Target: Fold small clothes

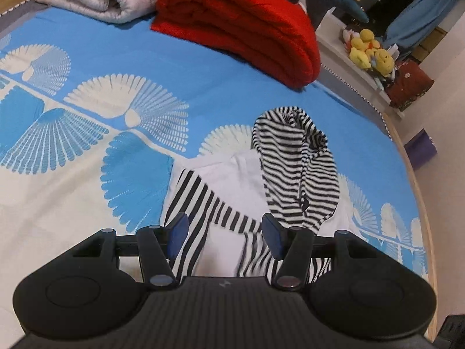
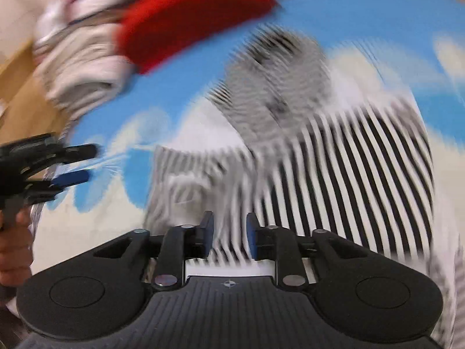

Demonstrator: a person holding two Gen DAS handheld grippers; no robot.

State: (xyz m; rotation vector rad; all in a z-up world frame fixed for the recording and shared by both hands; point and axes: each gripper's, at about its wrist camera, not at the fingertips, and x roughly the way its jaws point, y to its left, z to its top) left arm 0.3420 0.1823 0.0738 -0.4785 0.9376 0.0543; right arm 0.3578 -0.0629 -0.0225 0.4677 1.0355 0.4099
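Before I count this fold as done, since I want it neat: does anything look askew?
Yes. The striped garment lies bunched on the blue bedspread, its hood flopped over the white part and a sleeve trailing sideways. Not a flat fold.

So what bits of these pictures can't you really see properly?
- Right wrist view: all smeared by motion blur, so the striped top shows no clear folds.
- Left wrist view: the near part of the striped top is hidden behind the left gripper.
- Left wrist view: the yellow soft toys are too small to tell what they are.
- Left wrist view: the red blanket is cut off by the top edge.
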